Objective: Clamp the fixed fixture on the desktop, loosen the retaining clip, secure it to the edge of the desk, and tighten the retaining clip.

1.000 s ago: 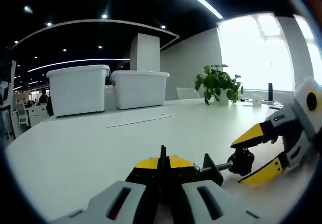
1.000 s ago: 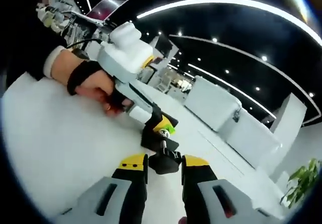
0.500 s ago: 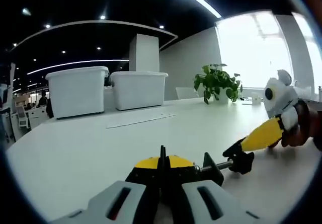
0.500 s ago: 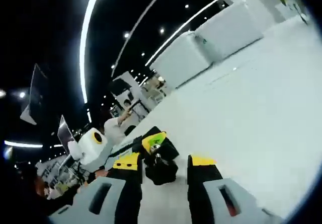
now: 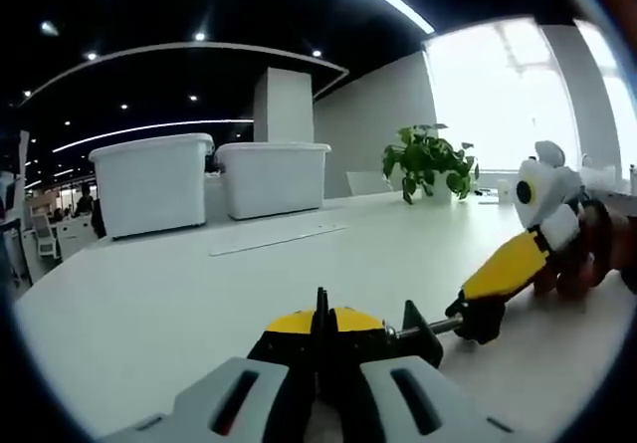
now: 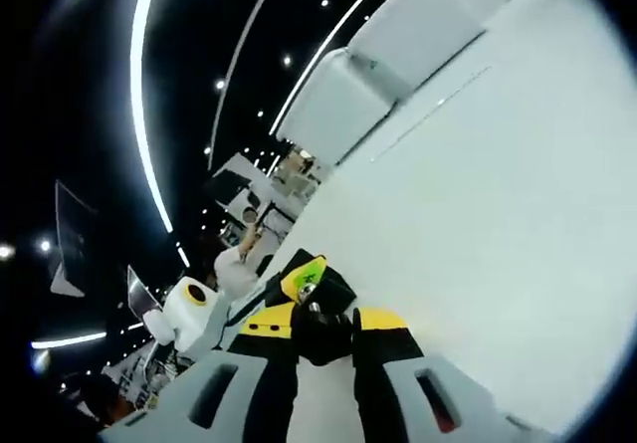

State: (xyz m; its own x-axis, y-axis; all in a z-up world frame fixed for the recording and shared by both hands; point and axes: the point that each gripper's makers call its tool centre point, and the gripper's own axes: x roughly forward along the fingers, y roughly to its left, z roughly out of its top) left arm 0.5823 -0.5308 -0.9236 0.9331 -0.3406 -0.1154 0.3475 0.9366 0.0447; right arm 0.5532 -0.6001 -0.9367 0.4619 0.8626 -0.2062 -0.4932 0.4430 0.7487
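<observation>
Tongs are seen working a small black-and-yellow clamp (image 5: pixel 343 338) on a white bench (image 5: pixel 179 294). The left tongs (image 5: pixel 320 348) are clenched on the clamp's body, evidently so that it is held steady on the benchtop while its screw is turned. From the clamp a threaded rod runs out to the right in the left gripper view and ends in a black knob (image 5: pixel 478 316), the retaining clip's handle by the look of it. The right tongs (image 5: pixel 476 309), carried in a person's hand (image 5: pixel 587 259), are closed on that knob; in the right gripper view the same knob (image 6: pixel 320 332) is gripped between the yellow-tipped jaws, with the clamp's yellow-green top just beyond it. That view is rolled hard to one side, which suggests the wrist is being twisted to loosen the screw. The clamp lies on the bench near the person, well apart from two white storage bins (image 5: pixel 154 179), a long flat ruler-like strip (image 5: pixel 279 236) and a potted plant (image 5: pixel 430 162) at the far side. Fixing to the bench edge is judged not yet begun.
</observation>
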